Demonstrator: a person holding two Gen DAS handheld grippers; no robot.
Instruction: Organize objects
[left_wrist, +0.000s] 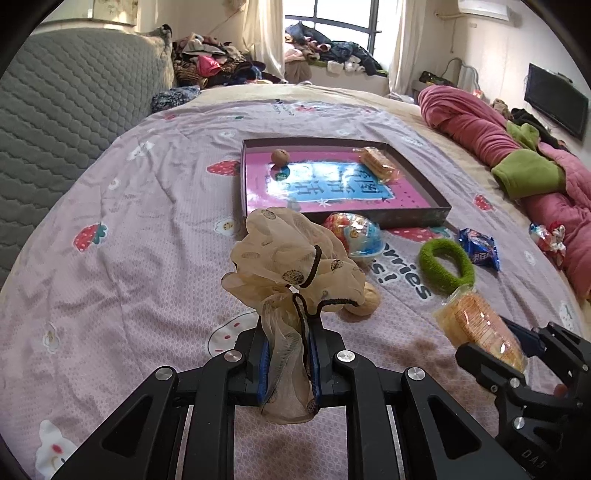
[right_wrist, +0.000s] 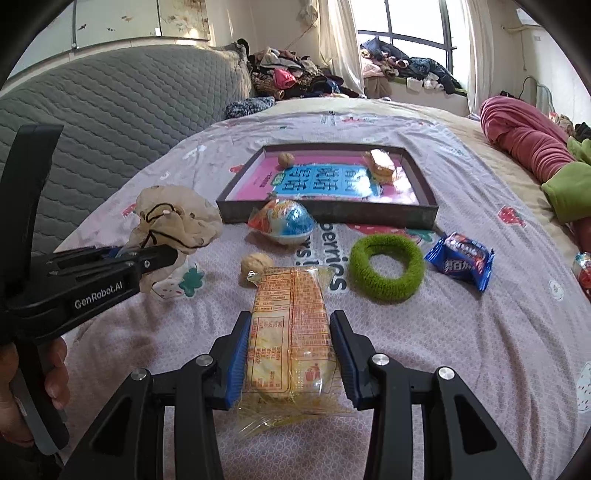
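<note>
My left gripper (left_wrist: 290, 332) is shut on a beige gauze scrunchie (left_wrist: 295, 254) and holds it above the bed; it also shows in the right wrist view (right_wrist: 173, 218). My right gripper (right_wrist: 290, 325) is shut on a yellow cracker packet (right_wrist: 291, 332), seen too in the left wrist view (left_wrist: 476, 325). A shallow dark tray (right_wrist: 325, 214) with a pink and blue inside lies ahead, holding a walnut (right_wrist: 286, 159) and a cracker packet (right_wrist: 382, 166). A plastic-wrapped ball (right_wrist: 282, 221), a walnut (right_wrist: 254, 263), a green hair ring (right_wrist: 386, 267) and a blue snack packet (right_wrist: 461, 260) lie in front of the tray.
All lies on a bed with a pink strawberry sheet (right_wrist: 480, 332). A grey quilted headboard (right_wrist: 129, 110) stands at the left. A rolled pink and green blanket (left_wrist: 524, 155) lies at the right with a small wrapped sweet (left_wrist: 550, 236) beside it. Piled clothes (right_wrist: 295, 77) sit beyond.
</note>
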